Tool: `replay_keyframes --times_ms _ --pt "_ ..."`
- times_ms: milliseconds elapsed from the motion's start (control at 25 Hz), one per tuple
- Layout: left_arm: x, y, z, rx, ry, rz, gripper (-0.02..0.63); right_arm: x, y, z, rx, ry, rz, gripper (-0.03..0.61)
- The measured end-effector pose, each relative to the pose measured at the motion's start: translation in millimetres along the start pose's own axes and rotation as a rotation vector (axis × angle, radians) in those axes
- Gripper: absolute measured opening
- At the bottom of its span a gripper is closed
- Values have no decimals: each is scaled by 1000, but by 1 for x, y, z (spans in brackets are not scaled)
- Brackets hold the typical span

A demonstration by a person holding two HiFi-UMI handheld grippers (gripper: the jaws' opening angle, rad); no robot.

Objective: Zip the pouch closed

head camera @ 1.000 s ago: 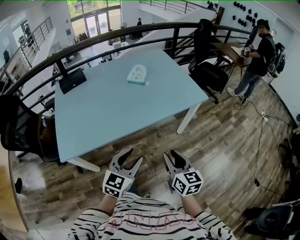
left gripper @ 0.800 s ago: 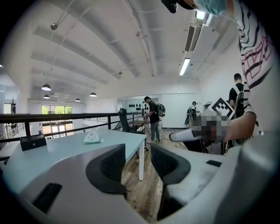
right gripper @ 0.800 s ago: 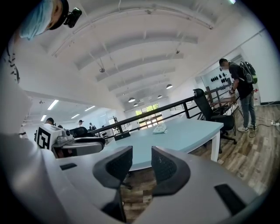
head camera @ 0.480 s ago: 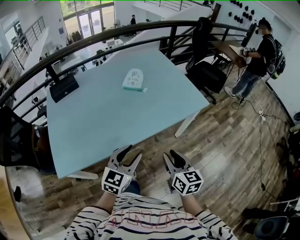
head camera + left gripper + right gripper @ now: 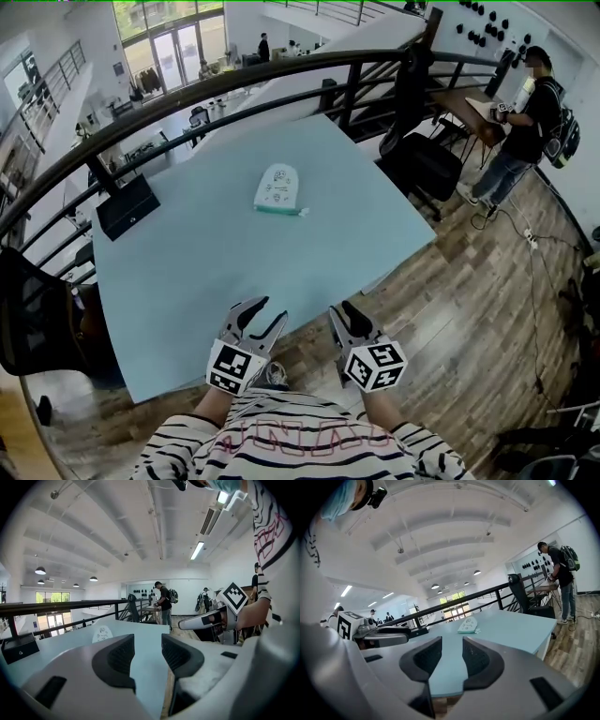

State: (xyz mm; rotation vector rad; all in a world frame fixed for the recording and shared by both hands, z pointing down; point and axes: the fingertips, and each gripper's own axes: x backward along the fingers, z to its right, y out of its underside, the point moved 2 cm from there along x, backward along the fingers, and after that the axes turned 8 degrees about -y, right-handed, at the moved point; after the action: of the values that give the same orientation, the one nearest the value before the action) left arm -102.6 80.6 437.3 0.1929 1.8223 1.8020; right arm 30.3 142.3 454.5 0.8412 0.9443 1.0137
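A small white and mint-green pouch (image 5: 277, 187) lies flat on the light blue table (image 5: 197, 253), towards its far side; it also shows far off as the pouch (image 5: 102, 633) and the pouch (image 5: 468, 625) in the gripper views. My left gripper (image 5: 262, 316) is held at the table's near edge, open, nothing between its jaws. My right gripper (image 5: 352, 317) hangs beside it over the wooden floor, just off the table's near corner, also open and empty. Both are well short of the pouch.
A black box (image 5: 127, 205) sits at the table's far left. A black railing (image 5: 234, 84) runs behind the table. A black office chair (image 5: 417, 150) stands at the table's right; a person with a backpack (image 5: 525, 112) stands by a desk beyond.
The table and pouch have drawn nearer in the head view; both grippers have come from over the floor up to the table's near edge. Their jaws look unchanged.
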Motion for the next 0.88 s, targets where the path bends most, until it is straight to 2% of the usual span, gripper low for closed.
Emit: replay_keyframes --times_ms 240,480,680,880 --pt "-23 -1 -36 20 27 11 160 -47 -9 6 -1 19 -1 140" --pt "-43 6 -63 60 10 3 158 -82 -15 20 30 11 -36 140" --pt "-68 17 -80 76 -42 -10 160 -116 -20 57 85 -21 -80 140" --pt "-99 22 -97 121 -147 -17 160 -154 -29 94 131 -104 -149 140"
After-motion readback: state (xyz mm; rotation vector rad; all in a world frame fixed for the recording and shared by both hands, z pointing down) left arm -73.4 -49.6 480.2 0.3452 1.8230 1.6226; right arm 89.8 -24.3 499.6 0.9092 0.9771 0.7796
